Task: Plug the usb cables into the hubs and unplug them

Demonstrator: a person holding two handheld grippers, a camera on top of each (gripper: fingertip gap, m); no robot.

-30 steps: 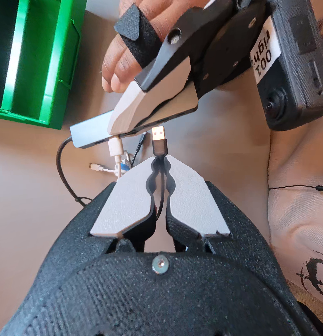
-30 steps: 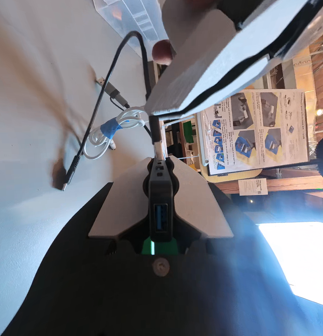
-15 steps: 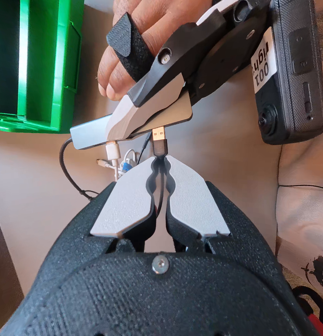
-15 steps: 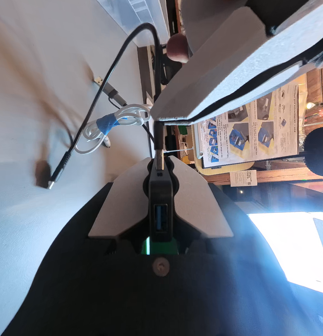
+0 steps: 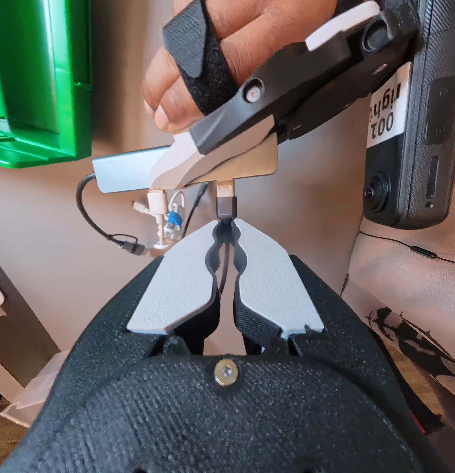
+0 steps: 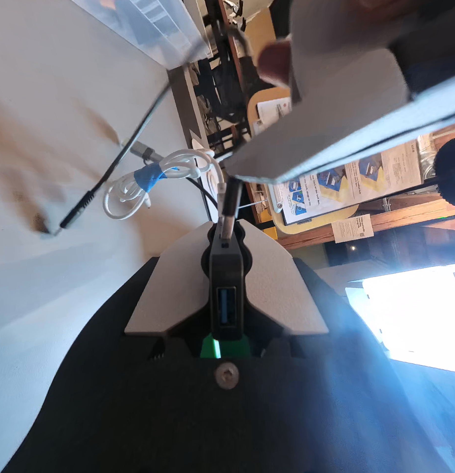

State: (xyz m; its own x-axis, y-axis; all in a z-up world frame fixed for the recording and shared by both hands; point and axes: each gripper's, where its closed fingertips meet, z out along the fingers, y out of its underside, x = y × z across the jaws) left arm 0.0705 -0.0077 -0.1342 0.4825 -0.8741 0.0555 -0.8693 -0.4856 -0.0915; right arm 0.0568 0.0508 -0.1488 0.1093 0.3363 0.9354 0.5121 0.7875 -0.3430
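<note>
My left gripper (image 5: 226, 223) is shut on the black USB plug (image 5: 226, 206) of a black cable, held at the fingertips. The plug's metal tip (image 5: 224, 189) reaches up into the grey hub (image 5: 124, 169), under the right gripper's fingers (image 5: 221, 158). My right gripper (image 6: 226, 226) is shut on the hub (image 6: 226, 276), which lies edge-on between the fingers with a free blue port (image 6: 226, 307) facing the camera. The black plug (image 6: 231, 198) meets the hub's far end, part of its metal still showing. A white plug (image 5: 157, 202) sits in another hub port.
A green bin (image 5: 39, 76) stands at the upper left. On the table lie a coiled white cable with blue tape (image 6: 149, 176), the hub's own black lead with an adapter (image 5: 130, 247) and a black cable end (image 6: 75, 217). A clear plastic box (image 6: 157, 23) stands at the table's far edge.
The black plug has closed the gap to the hub: its metal tip, bare and apart a second ago, now sits partly in the port. Both grippers have stayed shut.
</note>
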